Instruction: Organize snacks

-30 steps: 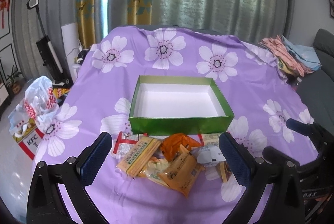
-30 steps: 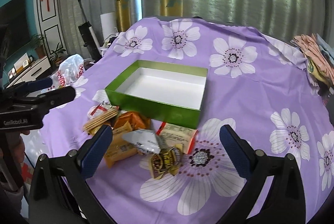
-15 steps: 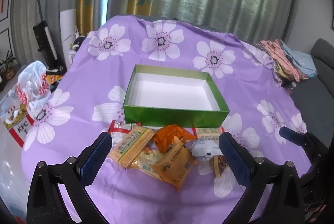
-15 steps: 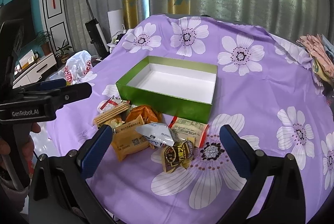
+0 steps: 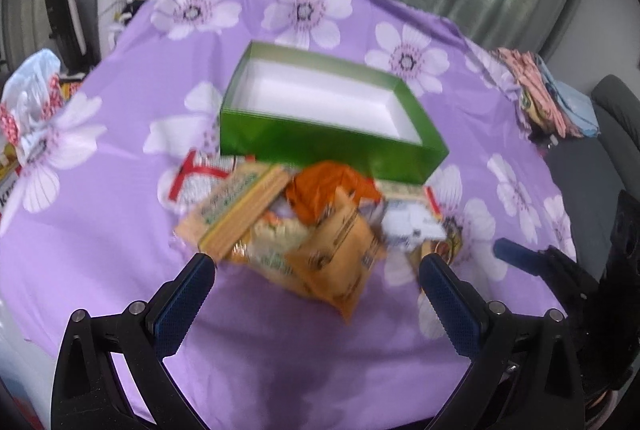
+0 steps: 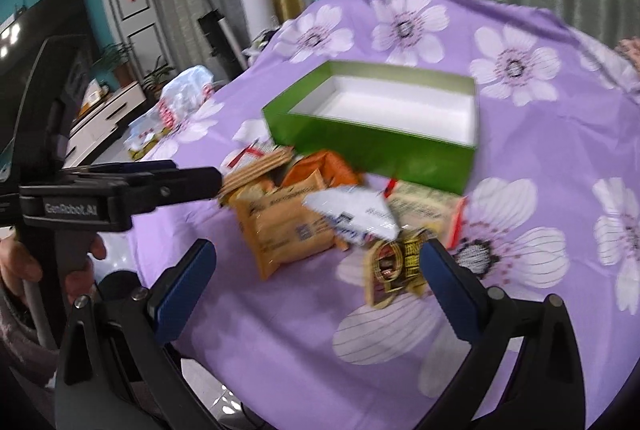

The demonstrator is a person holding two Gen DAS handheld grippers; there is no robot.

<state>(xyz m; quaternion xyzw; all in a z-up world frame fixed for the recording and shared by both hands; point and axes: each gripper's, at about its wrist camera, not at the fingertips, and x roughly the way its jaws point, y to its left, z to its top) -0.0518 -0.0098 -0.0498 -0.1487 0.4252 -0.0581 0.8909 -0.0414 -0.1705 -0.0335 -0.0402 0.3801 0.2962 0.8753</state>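
Note:
A pile of snack packets lies on the purple flowered cloth in front of an empty green box (image 5: 328,145) with a white inside (image 6: 400,105). The pile holds a tan wafer pack (image 5: 236,213), an orange packet (image 5: 328,185), a brown-orange packet (image 5: 340,250) (image 6: 280,226), a white packet (image 6: 352,213) and a gold-black candy packet (image 6: 396,266). My left gripper (image 5: 316,270) is open, just short of the brown-orange packet. My right gripper (image 6: 316,258) is open, its right finger beside the candy packet. Both views are blurred.
The left gripper's body (image 6: 116,193) and a hand (image 6: 20,266) cross the left of the right wrist view. A white plastic bag (image 5: 32,101) sits off the table's left. Folded clothes (image 5: 544,85) lie at the far right edge, near a grey sofa (image 5: 616,133).
Both grippers have moved forward and down toward the snack pile, which now looks larger and nearer. The jaws stay open and nothing has been picked up.

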